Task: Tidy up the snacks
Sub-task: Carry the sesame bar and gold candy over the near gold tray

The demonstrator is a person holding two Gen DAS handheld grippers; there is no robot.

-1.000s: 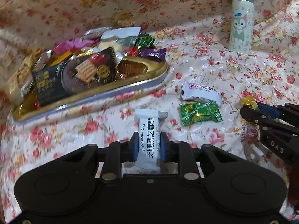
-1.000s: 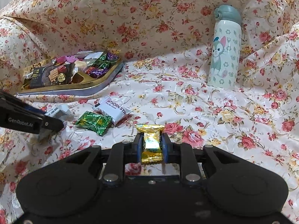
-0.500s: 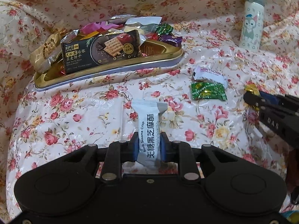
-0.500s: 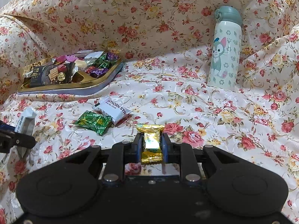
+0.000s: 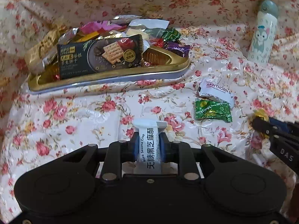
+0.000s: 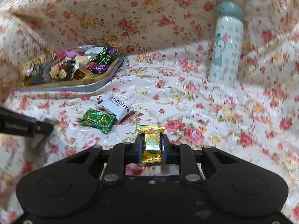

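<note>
Left gripper (image 5: 147,145), jaws clamped on a white black sesame crisp packet (image 5: 149,149) held upright between the blue pads, above the floral cloth (image 5: 74,115) in front of the gold tray (image 5: 112,78). Right gripper (image 6: 151,145), jaws clamped on a gold-wrapped candy (image 6: 151,143), also over the cloth, to the right of and nearer than the tray. The tray lies on the cloth against the raised floral backing and is heaped with snacks; a dark cracker packet (image 5: 101,56) leans across its front, with purple, green and red sweets behind it at the tray's right end. Two loose snacks lie on the cloth just off the tray's right end: a white hawthorn strip packet (image 5: 214,92) and, touching its near edge, a green candy wrapper (image 5: 213,111). A pale cartoon-printed bottle (image 5: 262,35) with a grey-green cap stands upright well to the right of the tray. Each gripper's tip shows at the edge of the other's view.
</note>
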